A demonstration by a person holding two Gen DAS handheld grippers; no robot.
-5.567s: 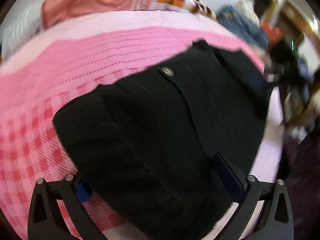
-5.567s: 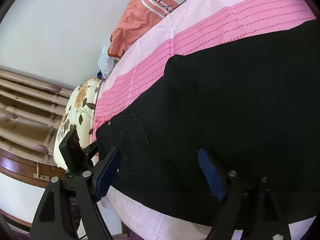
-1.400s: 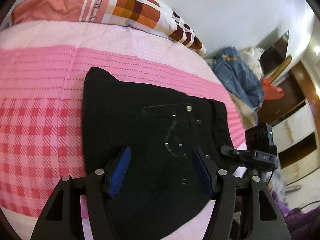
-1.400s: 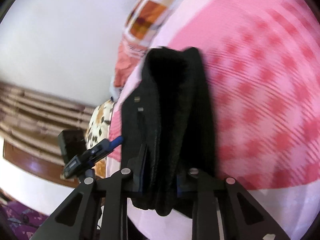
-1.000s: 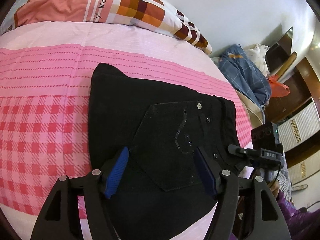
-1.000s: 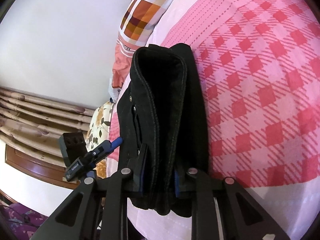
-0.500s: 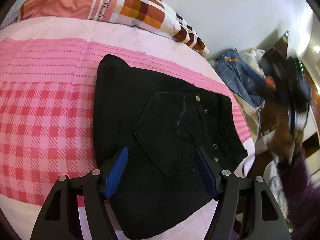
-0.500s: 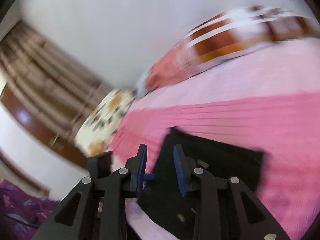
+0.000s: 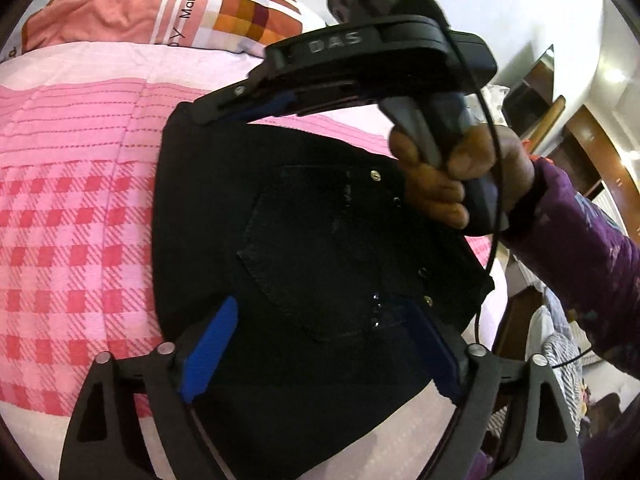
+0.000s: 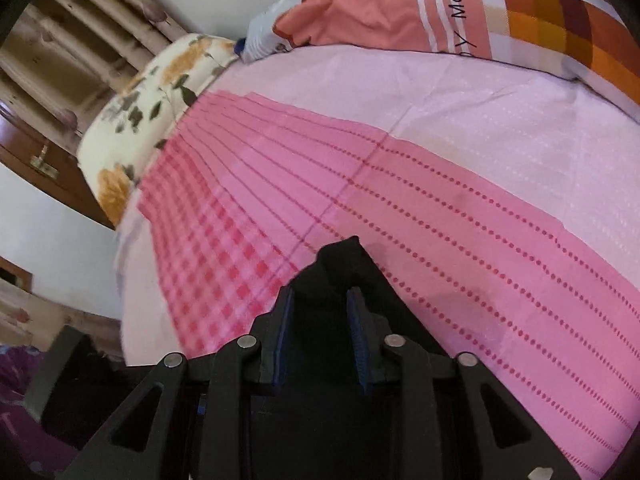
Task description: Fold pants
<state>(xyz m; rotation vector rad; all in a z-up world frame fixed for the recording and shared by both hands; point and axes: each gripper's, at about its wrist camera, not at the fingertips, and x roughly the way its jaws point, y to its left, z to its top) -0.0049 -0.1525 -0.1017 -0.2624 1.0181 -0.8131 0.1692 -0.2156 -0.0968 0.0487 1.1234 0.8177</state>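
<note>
Black pants lie folded into a compact block on the pink bed sheet, near the sheet's right edge in the left wrist view, back pocket face up w/ small metal studs showing. One pointed corner of the block reaches toward the head of the bed, where a patchwork pillow sits at the far edge.

Left gripper hovers over the near part of the pants; jaws wide and opening. Blue pads stand apart on either side of the pocket, cloth below and between them but not pinched, so nothing held.

Right gripper looks down over that pointed corner. Its jaws are nearly together, only a narrow slot left. Black cloth shows in and beyond the slot; can't tell if the pads actually pinch it or just sit above it. In the left wrist view the same tool crosses the upper frame, the person's hand wrapped round its grey handle, purple sleeve behind, thin black cable running down past the wrist.

A floral pillow lies at the far left corner of the bed in the right wrist view, wooden headboard behind it. Right of the bed, other clothes are piled, blurred.
</note>
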